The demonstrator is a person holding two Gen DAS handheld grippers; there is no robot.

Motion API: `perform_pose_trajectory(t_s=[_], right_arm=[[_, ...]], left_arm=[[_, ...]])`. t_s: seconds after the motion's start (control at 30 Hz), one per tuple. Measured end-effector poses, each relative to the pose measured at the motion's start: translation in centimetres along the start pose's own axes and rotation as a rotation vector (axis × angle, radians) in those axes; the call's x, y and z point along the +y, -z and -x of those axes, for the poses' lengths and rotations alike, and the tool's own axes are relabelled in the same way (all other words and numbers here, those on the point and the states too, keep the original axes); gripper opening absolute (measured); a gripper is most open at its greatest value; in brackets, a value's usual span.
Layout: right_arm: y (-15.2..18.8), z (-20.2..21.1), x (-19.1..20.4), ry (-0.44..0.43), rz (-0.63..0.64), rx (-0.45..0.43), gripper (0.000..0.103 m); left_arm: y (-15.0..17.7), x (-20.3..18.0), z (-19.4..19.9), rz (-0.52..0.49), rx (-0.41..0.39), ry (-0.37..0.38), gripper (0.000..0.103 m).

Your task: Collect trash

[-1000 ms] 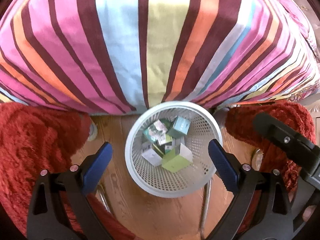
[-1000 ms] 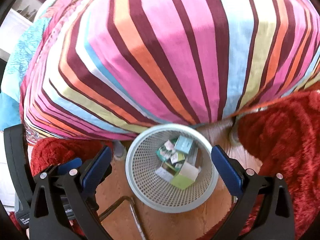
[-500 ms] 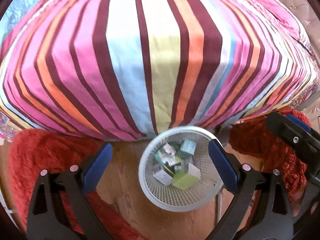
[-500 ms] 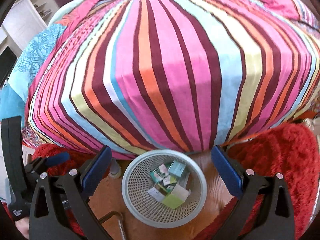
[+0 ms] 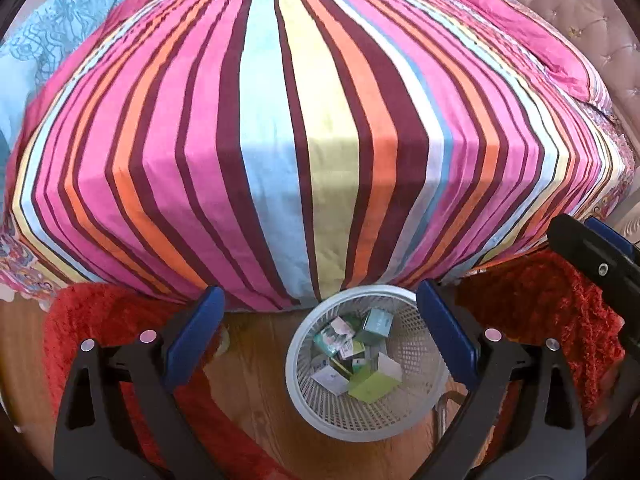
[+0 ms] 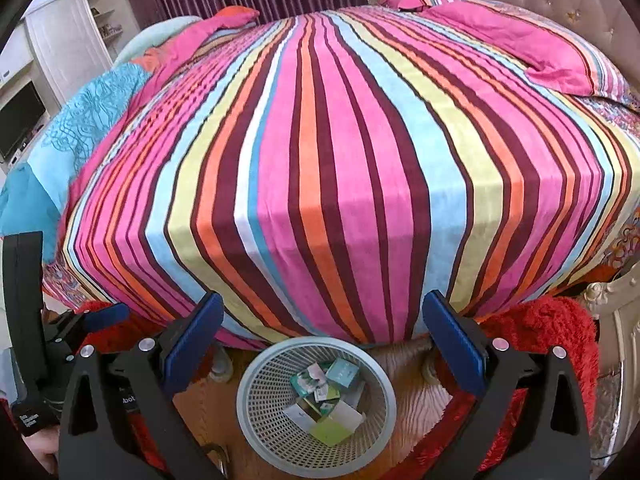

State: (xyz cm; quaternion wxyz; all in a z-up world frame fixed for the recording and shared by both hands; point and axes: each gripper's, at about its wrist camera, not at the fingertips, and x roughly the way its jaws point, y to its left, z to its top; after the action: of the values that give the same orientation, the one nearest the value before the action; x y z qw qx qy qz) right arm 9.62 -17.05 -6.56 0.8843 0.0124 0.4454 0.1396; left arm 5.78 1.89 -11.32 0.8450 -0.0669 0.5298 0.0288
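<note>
Trash (image 5: 354, 358), a pile of little boxes, is sitting in the white basket (image 5: 304, 396) on the wooden floor (image 5: 248, 380), right by the striped bed (image 5: 320, 140). Both the left tongs (image 5: 320, 336) and the right tongs (image 6: 322, 342) are spread wide and holding nothing. No more trash is showing on the bed. If the tongs are swinging low, they could be bumping the basket's rim and tipping the boxes out onto the red rug (image 5: 540, 304).

White mesh wastebasket (image 5: 420, 412) holding small boxes (image 5: 372, 386) stands on wooden floor (image 5: 256, 384) beside a striped bed (image 5: 320, 120), between the left tool's (image 5: 318, 340) spread blue fingers.
</note>
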Motion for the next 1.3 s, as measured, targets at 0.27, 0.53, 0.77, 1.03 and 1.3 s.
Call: perform_pose_trajectory(t_s=[0.27,0.53,0.77,1.03,1.3], right_arm=[[-1.1,1.9,0.3,-0.01,0.0,-0.062,0.095],[-2.6,4.1,1.0,-0.018,0.026,-0.128,0.095],[-3.1,5.0,0.9,-0.034,0.015,-0.148,0.095],[-3.5,6.1,0.6,-0.034,-0.002,-0.172,0.095],[-3.8,7.0,1.1,-0.046,0.011,-0.195,0.095]], left_arm=[[-0.8,-0.1,2.2,0.001,-0.064,-0.015,0.094],[-2.1,0.3,5.5,0.014,-0.158,-0.047,0.094],[-2.9,-0.1,7.7,0.002,-0.215,-0.052,0.094],[-3.2,-0.1,9.2,-0.008,-0.262,-0.063,0.094],[-3.6,-0.4,10.5,-0.018,-0.291,-0.107,0.094]])
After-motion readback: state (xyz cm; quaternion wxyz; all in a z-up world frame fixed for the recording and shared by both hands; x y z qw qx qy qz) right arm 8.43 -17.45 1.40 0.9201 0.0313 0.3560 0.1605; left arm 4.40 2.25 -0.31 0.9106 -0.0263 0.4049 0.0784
